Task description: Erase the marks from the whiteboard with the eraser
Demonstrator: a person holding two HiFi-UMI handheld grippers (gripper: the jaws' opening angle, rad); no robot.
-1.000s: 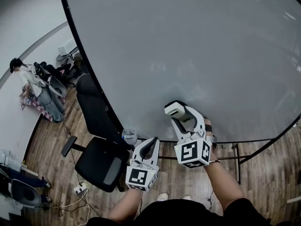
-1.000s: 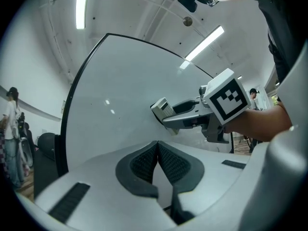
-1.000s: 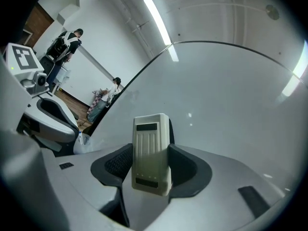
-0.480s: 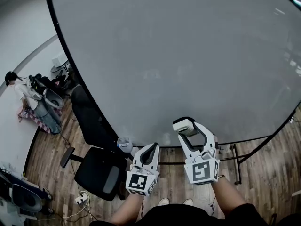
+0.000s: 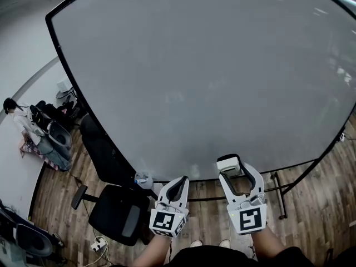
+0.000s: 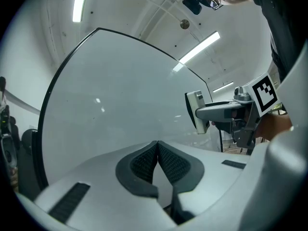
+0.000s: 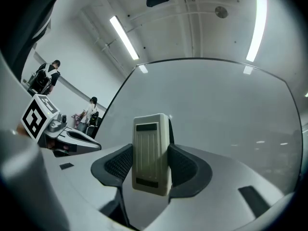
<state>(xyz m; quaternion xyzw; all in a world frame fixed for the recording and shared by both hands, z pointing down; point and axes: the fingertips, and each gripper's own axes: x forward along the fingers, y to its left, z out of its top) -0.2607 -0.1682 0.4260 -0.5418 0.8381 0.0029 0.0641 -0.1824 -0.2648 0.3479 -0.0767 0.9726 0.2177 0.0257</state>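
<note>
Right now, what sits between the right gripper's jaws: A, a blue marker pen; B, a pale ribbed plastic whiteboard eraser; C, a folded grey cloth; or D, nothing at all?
B: in the right gripper view, the right gripper has its jaws closed on either side of the pale ribbed plastic eraser.
</note>
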